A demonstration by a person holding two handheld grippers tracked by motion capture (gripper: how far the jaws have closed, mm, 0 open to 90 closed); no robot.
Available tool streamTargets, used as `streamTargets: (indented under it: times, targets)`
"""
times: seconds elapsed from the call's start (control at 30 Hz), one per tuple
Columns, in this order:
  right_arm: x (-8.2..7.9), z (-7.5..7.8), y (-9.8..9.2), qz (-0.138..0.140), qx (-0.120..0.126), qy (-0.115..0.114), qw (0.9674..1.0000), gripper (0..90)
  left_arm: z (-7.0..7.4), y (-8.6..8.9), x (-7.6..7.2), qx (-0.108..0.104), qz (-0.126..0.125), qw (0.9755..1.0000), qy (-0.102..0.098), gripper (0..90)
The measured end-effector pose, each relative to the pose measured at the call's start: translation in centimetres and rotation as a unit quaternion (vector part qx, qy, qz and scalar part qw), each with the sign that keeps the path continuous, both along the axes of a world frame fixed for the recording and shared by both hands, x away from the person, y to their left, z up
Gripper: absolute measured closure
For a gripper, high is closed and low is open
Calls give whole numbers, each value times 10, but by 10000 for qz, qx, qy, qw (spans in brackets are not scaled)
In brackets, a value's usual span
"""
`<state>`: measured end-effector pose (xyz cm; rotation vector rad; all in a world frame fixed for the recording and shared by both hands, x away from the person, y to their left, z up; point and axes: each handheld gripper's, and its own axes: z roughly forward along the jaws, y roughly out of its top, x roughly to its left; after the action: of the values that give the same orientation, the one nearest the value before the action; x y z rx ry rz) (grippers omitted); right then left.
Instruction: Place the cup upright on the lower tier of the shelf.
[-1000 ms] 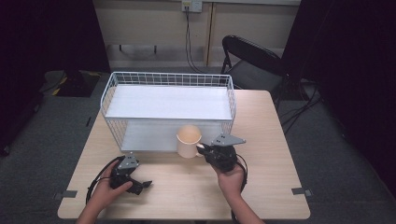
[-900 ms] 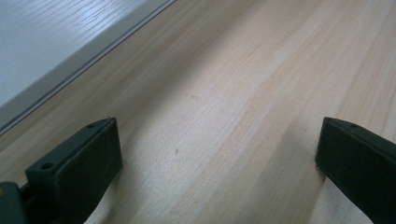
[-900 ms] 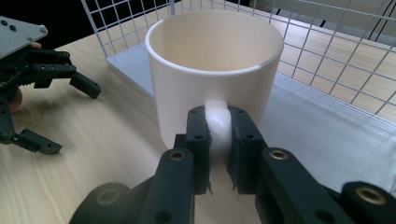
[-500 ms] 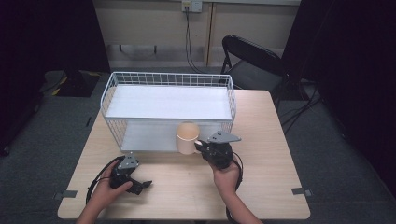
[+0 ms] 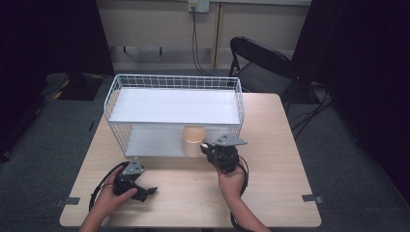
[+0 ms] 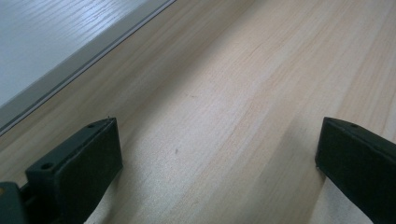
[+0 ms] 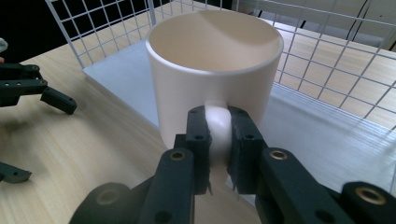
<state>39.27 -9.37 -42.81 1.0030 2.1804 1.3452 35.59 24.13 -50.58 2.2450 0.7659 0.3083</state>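
The right gripper (image 7: 218,140) was clamped on the handle of the mug (image 7: 212,70), its jaws pinching it from both sides. The mug stood upright at the front edge of the wire basket (image 5: 116,94), above the white shelf board (image 7: 327,135). The left gripper (image 5: 133,181) rested low on the table (image 5: 270,145), well apart from the mug, jaws spread wide over bare wood.

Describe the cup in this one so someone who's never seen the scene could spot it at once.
Start at the white wire rack on the wooden table. At the rack's open front edge stands a cream mug, its handle clamped in the right claw. It is the one rounded, cream-coloured thing there.
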Motion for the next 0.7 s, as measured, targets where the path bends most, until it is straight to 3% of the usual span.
streamTargets:
  times: [0.7]
  targets:
    - [5, -4, 13, -130, -82, -126, 9998, 804, 0, 0, 0, 1, -1, 10000, 1, 0]
